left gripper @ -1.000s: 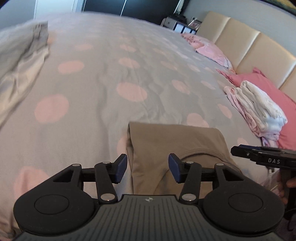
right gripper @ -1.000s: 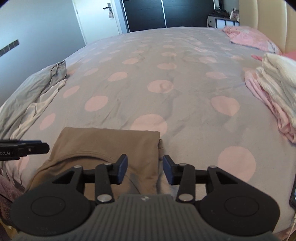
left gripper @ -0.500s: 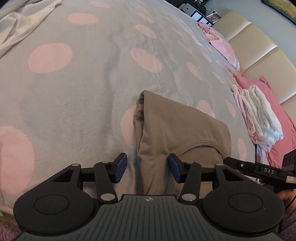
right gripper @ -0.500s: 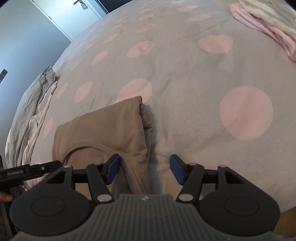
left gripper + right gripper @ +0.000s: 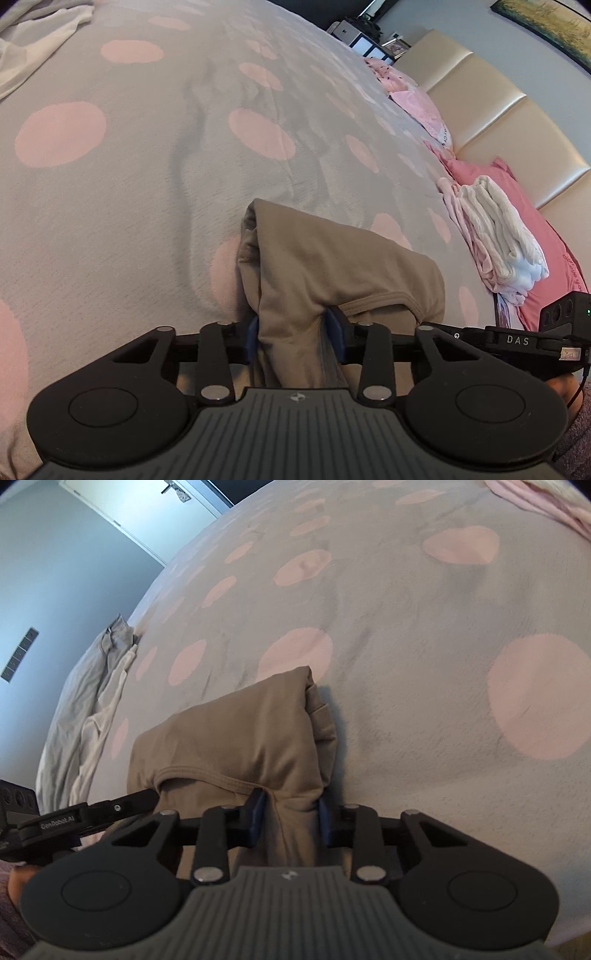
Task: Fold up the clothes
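A: The folded tan cotton garment (image 5: 332, 266) is lying on the grey pink-dotted bedspread (image 5: 129, 203), neckline seam showing.

B: The left gripper (image 5: 293, 332) is pinching its near left corner; the right gripper (image 5: 290, 818) is clamping the near right corner.

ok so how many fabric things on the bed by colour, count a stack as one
tan: 1, the folded tan garment, a gripper on each near corner
pink and white: 1, the folded stack
pink: 2, pillow, far pink cloth
grey and white: 1, crumpled pile
total: 5
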Tool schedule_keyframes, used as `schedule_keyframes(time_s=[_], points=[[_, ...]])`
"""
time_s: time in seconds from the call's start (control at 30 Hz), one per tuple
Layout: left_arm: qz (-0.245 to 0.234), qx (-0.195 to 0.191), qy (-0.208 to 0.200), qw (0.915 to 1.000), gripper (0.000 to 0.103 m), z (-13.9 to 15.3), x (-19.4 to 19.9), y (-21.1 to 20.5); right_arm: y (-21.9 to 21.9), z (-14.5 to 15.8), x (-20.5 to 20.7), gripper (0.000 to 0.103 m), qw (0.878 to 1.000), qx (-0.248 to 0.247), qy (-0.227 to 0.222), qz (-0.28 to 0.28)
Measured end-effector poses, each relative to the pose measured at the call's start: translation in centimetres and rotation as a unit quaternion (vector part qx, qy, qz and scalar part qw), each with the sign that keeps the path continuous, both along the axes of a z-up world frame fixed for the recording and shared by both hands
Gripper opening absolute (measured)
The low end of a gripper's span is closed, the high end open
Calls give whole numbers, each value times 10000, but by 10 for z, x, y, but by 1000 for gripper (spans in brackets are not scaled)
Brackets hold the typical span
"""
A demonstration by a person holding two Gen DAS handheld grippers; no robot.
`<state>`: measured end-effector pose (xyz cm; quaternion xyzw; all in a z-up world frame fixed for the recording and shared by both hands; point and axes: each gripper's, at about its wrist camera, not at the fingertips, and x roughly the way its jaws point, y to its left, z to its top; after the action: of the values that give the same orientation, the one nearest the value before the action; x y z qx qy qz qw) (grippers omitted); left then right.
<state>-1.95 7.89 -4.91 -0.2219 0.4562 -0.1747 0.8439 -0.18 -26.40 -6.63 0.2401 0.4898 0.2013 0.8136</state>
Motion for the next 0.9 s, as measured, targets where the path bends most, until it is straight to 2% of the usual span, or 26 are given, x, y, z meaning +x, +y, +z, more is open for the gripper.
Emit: schedule_keyframes(time_s=[0.07,0.17,0.5,0.77,0.9], points=[[-33,23,-87,10000,22,4,-2,-1,-2,1,-2,27,9999,106,-10,-50],[-53,51,-187,9998,17,10,-5,-2,0,6,-5,23,9999,89,-144,-30],[-228,-32,-783,9967,15,48,-14,-10,-6,30,-15,19,9983,354,-444,-130],[-400,-172,-1248,9912,14,90,-6,-24,-23,69,-17,18,9939,642,-840,-301],[-545,-416,-1450,9870,14,116,6,-43,-46,99,-14,18,9907,820,-993,-439]])
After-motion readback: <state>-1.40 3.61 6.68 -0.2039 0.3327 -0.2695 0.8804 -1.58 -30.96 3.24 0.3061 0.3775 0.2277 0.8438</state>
